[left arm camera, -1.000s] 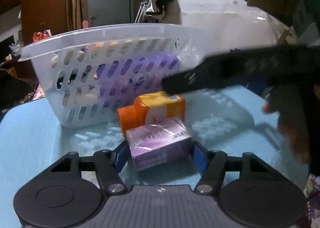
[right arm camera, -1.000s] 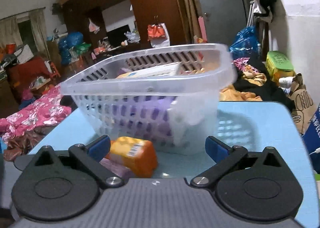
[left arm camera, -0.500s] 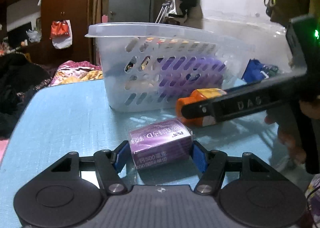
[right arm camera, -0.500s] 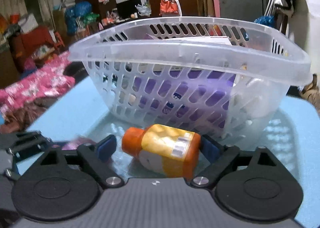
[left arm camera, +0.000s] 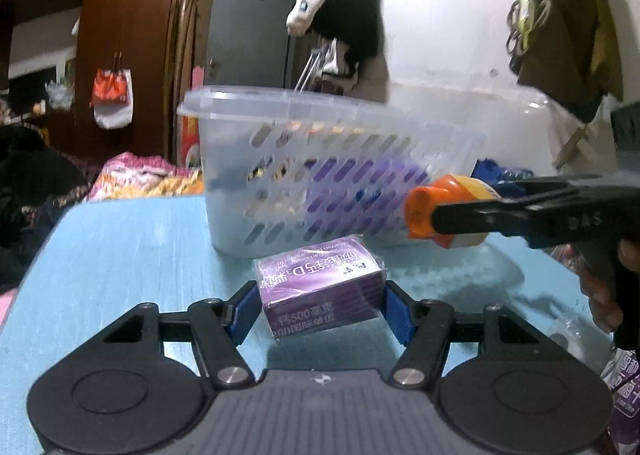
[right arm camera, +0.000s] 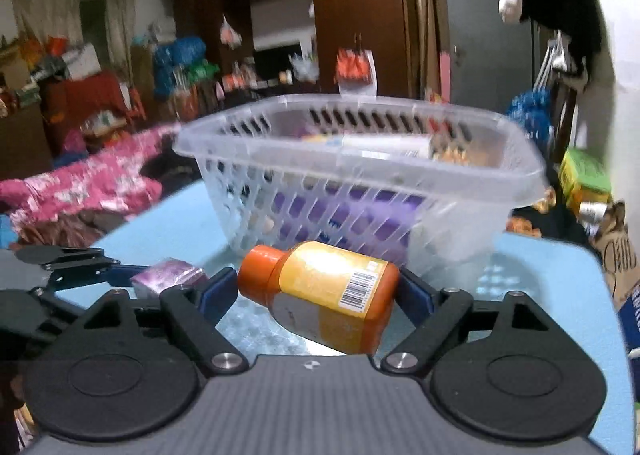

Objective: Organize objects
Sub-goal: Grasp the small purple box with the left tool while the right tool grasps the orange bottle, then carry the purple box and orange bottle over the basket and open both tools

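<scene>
My left gripper [left arm camera: 318, 309] is shut on a purple box [left arm camera: 320, 287] and holds it above the blue table, in front of the clear slotted basket [left arm camera: 320, 175]. My right gripper [right arm camera: 318, 293] is shut on an orange-capped yellow bottle [right arm camera: 328, 295], lying sideways between the pads, lifted just before the basket [right arm camera: 360, 191]. The bottle [left arm camera: 448, 211] and right gripper also show at the right of the left wrist view. The purple box [right arm camera: 168, 281] and left gripper show at the left of the right wrist view. The basket holds purple packs and other boxes.
The blue table [left arm camera: 120, 255] carries the basket. A cluttered room lies behind: pink bedding [right arm camera: 80, 191], a dark wooden wardrobe [right arm camera: 352, 15], hanging clothes [left arm camera: 340, 11] and a white wall at the right. A purple packet [left arm camera: 624, 395] lies at the table's right edge.
Both grippers have risen from the table with their objects. The right gripper closed on the bottle and lifted it; the left drew the purple box back and up.
</scene>
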Demonstrator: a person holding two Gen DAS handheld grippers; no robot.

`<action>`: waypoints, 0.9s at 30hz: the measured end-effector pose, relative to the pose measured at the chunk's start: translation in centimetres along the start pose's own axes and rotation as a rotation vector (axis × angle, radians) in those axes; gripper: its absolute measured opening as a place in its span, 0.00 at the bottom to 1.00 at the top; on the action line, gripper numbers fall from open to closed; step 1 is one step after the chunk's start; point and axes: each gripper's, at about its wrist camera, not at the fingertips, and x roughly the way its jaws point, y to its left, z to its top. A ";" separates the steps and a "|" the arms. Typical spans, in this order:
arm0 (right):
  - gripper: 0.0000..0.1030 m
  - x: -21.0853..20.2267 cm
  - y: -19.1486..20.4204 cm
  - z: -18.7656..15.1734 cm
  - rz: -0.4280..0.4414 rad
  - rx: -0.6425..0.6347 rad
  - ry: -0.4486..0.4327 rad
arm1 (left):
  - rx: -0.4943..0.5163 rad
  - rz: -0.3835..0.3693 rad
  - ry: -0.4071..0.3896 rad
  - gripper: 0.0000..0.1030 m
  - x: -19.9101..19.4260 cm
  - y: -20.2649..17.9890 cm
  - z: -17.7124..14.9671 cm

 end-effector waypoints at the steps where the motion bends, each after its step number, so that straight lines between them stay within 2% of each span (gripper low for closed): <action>1: 0.85 -0.6 -0.1 -0.2 0.004 -0.008 -0.022 | 0.010 0.002 -0.013 0.66 -0.1 -0.2 0.0; 8: 0.85 -1.5 -0.7 -0.5 -0.024 -0.019 -0.078 | 0.031 -0.004 -0.065 0.66 -0.7 -0.3 -0.1; 17: 0.85 -2.6 -0.5 -1.4 -0.022 0.004 -0.123 | 0.017 -0.012 -0.117 0.66 -1.7 -0.2 -0.2; 20: 0.85 -3.6 -0.5 -1.6 -0.015 0.008 -0.151 | 0.018 -0.011 -0.159 0.66 -2.8 -0.7 0.1; 23: 0.85 -5.5 -0.2 -1.5 0.005 0.009 -0.199 | 0.032 -0.019 -0.218 0.66 -4.6 -1.5 1.1; 27: 0.85 -8.2 0.6 0.0 0.009 -0.030 -0.292 | 0.067 -0.013 -0.288 0.66 -6.2 -2.5 4.5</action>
